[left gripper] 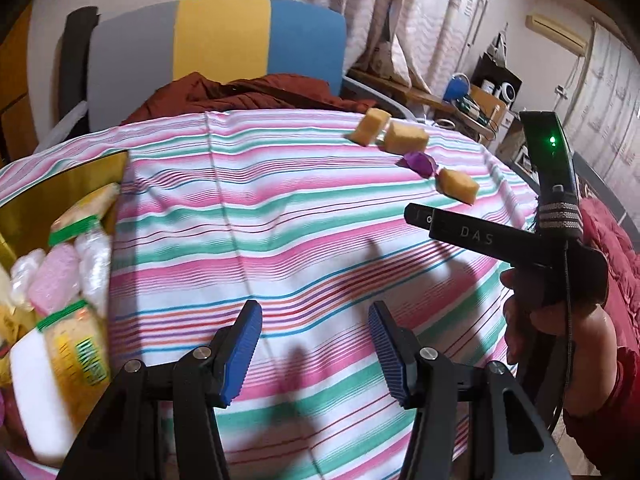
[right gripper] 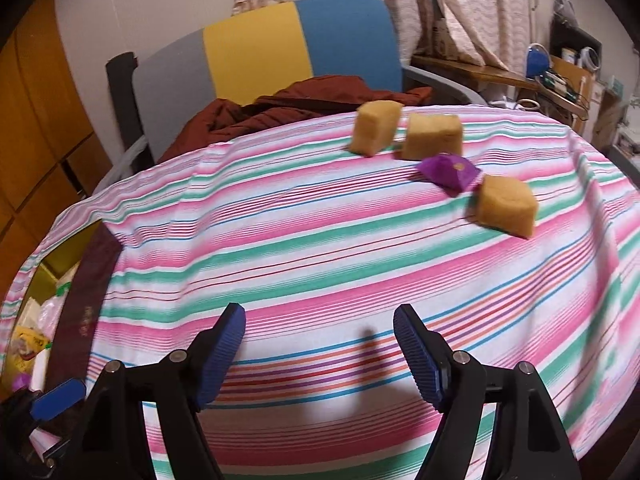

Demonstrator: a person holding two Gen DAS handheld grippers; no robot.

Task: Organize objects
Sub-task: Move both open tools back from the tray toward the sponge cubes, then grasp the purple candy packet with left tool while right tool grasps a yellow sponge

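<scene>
A striped tablecloth (right gripper: 320,240), a tricolour chair (right gripper: 260,48) holding a maroon jacket (right gripper: 304,100).

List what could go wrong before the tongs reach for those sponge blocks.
1. The purple packet sits between the middle sponge block and the nearest sponge block, so closing on either may catch it.
2. The far sponge block lies near the table's back edge; a nudge could push it off.
3. The striped cloth is wrinkled and could drag. Both right tongs and left tongs are open.
</scene>
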